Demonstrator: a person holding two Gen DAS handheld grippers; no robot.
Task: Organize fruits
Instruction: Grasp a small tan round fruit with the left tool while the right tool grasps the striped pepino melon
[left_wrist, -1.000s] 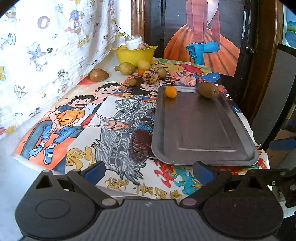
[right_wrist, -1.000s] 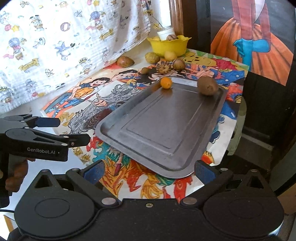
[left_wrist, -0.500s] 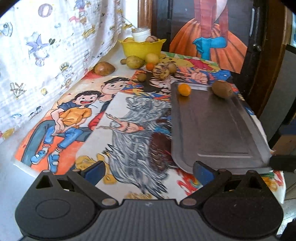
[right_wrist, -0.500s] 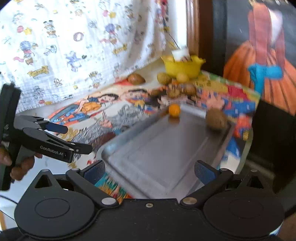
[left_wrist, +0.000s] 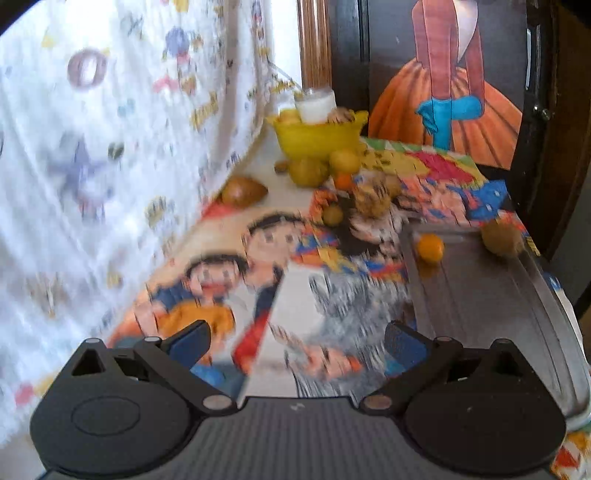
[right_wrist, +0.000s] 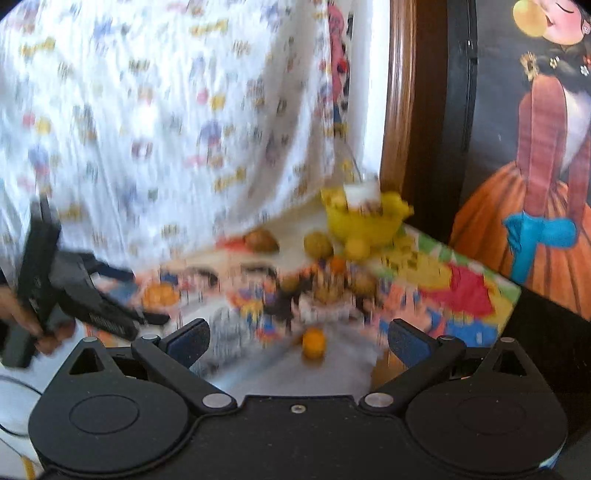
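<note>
Fruits are split across two places: a small orange one (left_wrist: 430, 248) and a brown kiwi-like one (left_wrist: 501, 237) sit on the far end of the metal tray (left_wrist: 491, 314), well apart from each other. The rest are bunched on the cartoon-print table cover (left_wrist: 258, 258) in front of the yellow bowl (left_wrist: 317, 138), with a few more and a white cup (left_wrist: 316, 105) seen inside the bowl. One brown fruit (left_wrist: 243, 191) lies alone near the curtain (left_wrist: 110, 147).

Left gripper (left_wrist: 297, 338): fingers spread wide, nothing held, raised over the cover just beside the tray's left edge. Right gripper (right_wrist: 299, 338): fingers likewise apart and empty, aimed at the orange fruit and the cluster beyond.

Both views are heavily motion-blurred, so fine detail in the cluster cannot be resolved; fruit types there cannot be told.

Risks as judged from here:
- Round fruit on smooth metal: a nudge from a finger or a bump to the tray rim is likely to send either piece rolling, possibly off the tray's right side, which appears close to the table edge.
- Cluster is tightly packed: neighbours could be knocked while one piece is closed on.
- Fast approach: a finger could be landed on top of a fruit rather than around it, or a soft one could be squashed.
- Both grippers are directed at roughly the same area; a collision is possible if paths are not staggered.
</note>
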